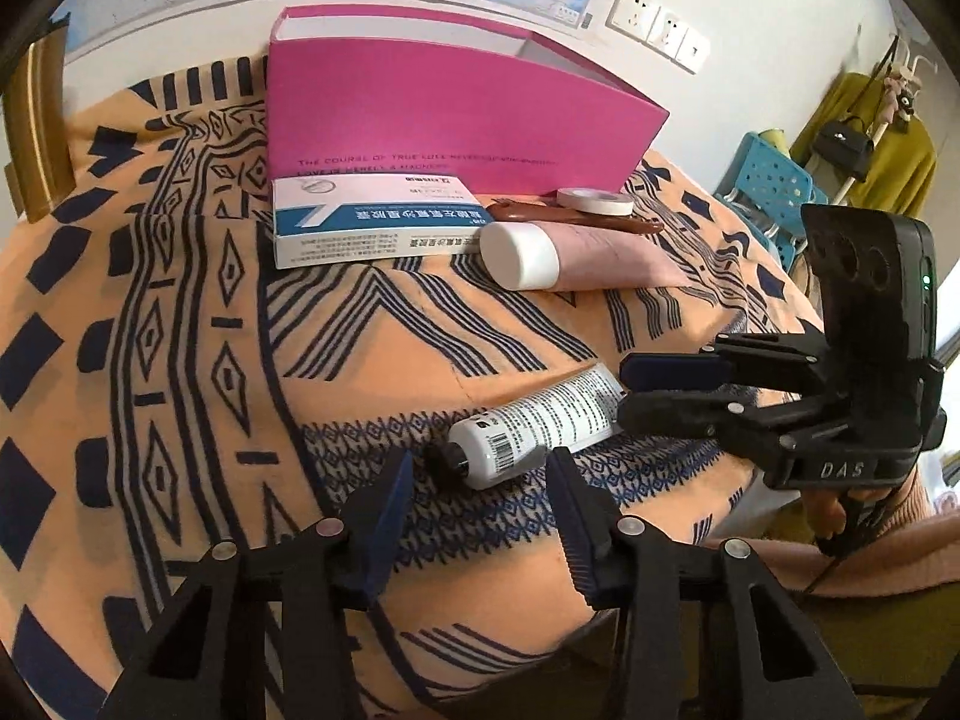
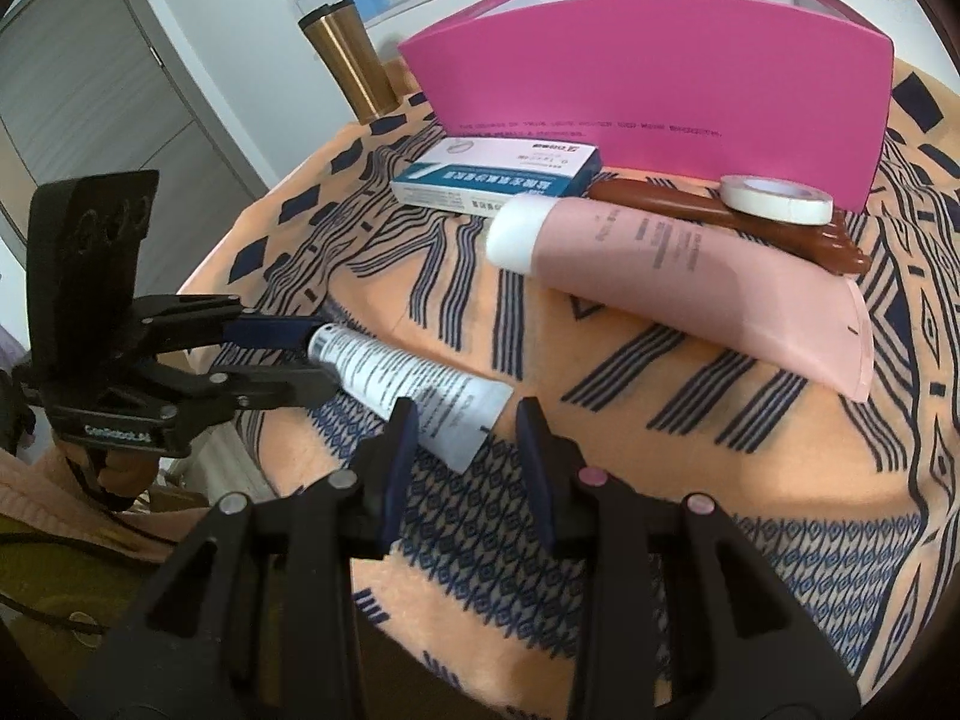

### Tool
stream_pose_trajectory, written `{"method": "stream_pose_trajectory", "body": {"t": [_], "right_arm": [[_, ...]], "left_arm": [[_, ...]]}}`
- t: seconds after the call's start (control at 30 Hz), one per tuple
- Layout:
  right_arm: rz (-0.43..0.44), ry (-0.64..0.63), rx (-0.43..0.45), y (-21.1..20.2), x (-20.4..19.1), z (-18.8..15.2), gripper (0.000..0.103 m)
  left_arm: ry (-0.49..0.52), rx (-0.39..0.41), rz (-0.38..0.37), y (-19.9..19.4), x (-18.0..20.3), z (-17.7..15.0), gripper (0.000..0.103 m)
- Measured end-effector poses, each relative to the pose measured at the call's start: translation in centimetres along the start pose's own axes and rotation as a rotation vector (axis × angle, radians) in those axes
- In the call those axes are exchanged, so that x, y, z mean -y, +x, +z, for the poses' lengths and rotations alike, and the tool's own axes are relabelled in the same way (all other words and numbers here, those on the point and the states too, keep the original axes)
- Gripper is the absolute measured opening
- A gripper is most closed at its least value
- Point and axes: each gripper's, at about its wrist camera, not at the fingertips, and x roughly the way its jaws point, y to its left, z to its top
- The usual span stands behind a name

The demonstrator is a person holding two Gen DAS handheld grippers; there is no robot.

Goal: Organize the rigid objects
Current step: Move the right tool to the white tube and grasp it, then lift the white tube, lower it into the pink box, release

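Observation:
A small white tube [image 1: 534, 426] with a black cap lies on the patterned cloth near the table's front edge. My left gripper [image 1: 480, 468] straddles its cap end, and the pads touch the cap and the shoulder. From the right wrist view the left gripper [image 2: 312, 357] looks clamped on that end of the white tube [image 2: 420, 384]. My right gripper [image 2: 465, 426] has the tube's flat tail between its pads. In the left wrist view the right gripper [image 1: 624, 393] pinches that tail.
An open pink box [image 1: 456, 114] stands at the back. In front of it lie a blue-white medicine carton [image 1: 372, 222], a pink tube [image 1: 600, 258], a brown handled tool [image 1: 540, 216] and a tape roll [image 1: 594, 202]. A gold tumbler [image 2: 354, 66] stands at the far corner.

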Motion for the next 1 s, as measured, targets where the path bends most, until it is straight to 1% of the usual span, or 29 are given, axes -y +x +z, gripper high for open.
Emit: {"method": "stream_pose_trajectory", "body": {"t": [0.1, 0.23, 0.37, 0.43, 0.57, 0.63, 0.7, 0.83, 0.9, 0.93, 0.97, 1.0], "right_arm": [[0.008, 0.000, 0.003, 0.3, -0.3, 0.2, 0.037], [0.014, 0.001, 0.008, 0.5, -0.5, 0.3, 0.037], [0.024, 0.018, 0.013, 0.4, -0.2, 0.1, 0.037], [0.021, 0.017, 0.013, 0.4, -0.2, 0.1, 0.037], [0.024, 0.017, 0.014, 0.3, -0.1, 0.1, 0.037], [0.027, 0.023, 0.016, 0.4, -0.1, 0.1, 0.039], [0.033, 0.024, 0.019, 0.4, -0.3, 0.1, 0.043], [0.052, 0.050, 0.038, 0.1, 0.1, 0.1, 0.043], [0.051, 0.061, 0.052, -0.2, 0.1, 0.2, 0.042], [0.081, 0.065, 0.058, -0.4, 0.1, 0.3, 0.037], [0.124, 0.072, 0.064, -0.5, 0.0, 0.5, 0.030], [0.128, 0.061, 0.073, -0.7, -0.4, 0.6, 0.030]], "left_arm": [[-0.021, 0.002, -0.009, 0.0, 0.1, 0.2, 0.045], [-0.041, 0.006, 0.030, 0.0, -0.2, 0.4, 0.045], [-0.066, 0.010, 0.025, -0.4, -0.4, 0.1, 0.044], [-0.064, 0.015, 0.020, -0.6, -0.2, 0.0, 0.044], [-0.053, 0.023, 0.037, -0.8, 0.3, -0.1, 0.044], [-0.056, 0.024, 0.038, -0.8, 0.3, 0.0, 0.044], [-0.058, 0.028, 0.044, -0.8, 0.3, 0.2, 0.044], [-0.063, 0.035, 0.056, -0.7, 0.2, 0.9, 0.044], [-0.072, 0.041, 0.040, -0.6, 0.2, 1.2, 0.044], [-0.079, 0.036, -0.009, -0.4, 0.3, 1.4, 0.044], [-0.084, 0.031, -0.057, -0.1, 0.6, 1.6, 0.041], [-0.072, 0.029, -0.056, 0.1, 1.1, 1.8, 0.037]]}}
